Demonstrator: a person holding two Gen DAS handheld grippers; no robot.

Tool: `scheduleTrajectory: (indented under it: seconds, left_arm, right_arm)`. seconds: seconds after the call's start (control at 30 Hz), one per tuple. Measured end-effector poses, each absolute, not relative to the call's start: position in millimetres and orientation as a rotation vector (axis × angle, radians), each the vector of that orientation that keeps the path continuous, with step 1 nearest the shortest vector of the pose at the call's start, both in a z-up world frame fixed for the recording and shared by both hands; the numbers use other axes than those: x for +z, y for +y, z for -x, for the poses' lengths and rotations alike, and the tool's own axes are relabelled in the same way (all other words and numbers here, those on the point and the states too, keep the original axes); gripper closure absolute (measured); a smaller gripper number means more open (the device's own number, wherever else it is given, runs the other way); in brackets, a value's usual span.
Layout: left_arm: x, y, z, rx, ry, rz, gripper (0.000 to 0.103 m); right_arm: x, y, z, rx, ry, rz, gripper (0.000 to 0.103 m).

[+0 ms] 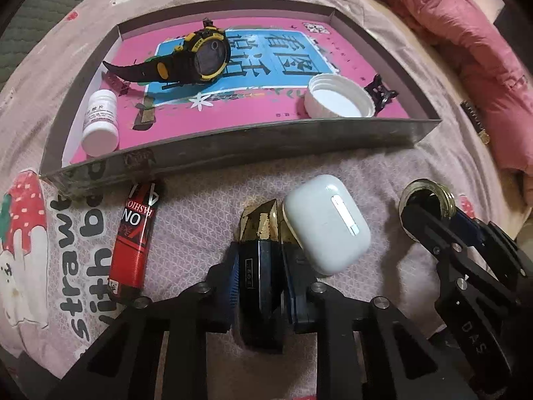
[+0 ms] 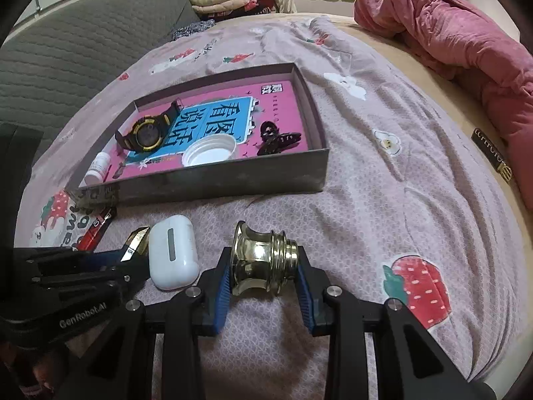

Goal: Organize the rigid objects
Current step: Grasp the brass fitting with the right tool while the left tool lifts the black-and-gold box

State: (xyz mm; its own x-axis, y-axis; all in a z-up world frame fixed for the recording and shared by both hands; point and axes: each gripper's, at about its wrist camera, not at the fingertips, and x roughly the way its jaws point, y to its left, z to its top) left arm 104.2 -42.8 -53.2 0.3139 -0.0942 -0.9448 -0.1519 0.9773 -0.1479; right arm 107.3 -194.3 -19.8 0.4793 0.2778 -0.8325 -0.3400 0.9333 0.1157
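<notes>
My left gripper (image 1: 261, 286) is shut on a dark bottle with a faceted gold cap (image 1: 261, 230), which lies on the bedspread. My right gripper (image 2: 263, 276) is shut on a shiny brass fitting (image 2: 263, 260), also seen in the left wrist view (image 1: 426, 200). A white earbud case (image 1: 328, 223) lies between them, touching the gold cap. A red and black tube (image 1: 133, 236) lies to the left. The grey box (image 1: 233, 146) beyond holds a black and yellow watch (image 1: 196, 56), a white pill bottle (image 1: 100, 120), a white lid (image 1: 339, 96) and a dark hair clip (image 2: 276, 140).
A pink book (image 1: 273, 66) lines the box floor. A pink quilt (image 2: 466, 50) is bunched at the right. A grey quilted headboard (image 2: 83, 50) rises at the left. The patterned bedspread (image 2: 383, 183) covers the rest.
</notes>
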Motion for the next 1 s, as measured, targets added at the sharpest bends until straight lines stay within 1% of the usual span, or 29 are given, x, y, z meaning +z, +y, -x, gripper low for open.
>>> scheduleTrajectory:
  seconds: [0.23, 0.57, 1.0]
  left_arm:
    - [-43, -29, -89, -0.012, 1.196, 0.301, 0.08]
    - [3, -10, -69, 0.007, 1.041, 0.288, 0.08]
    - [31, 18, -60, 0.039, 0.961, 0.327, 0.08]
  right_arm:
    - [-10, -191, -101, 0.418, 0.96, 0.067, 0.068]
    - [17, -180, -91, 0.477, 0.874, 0.065, 0.068]
    - [39, -177, -89, 0.481, 0.797, 0.088, 0.068]
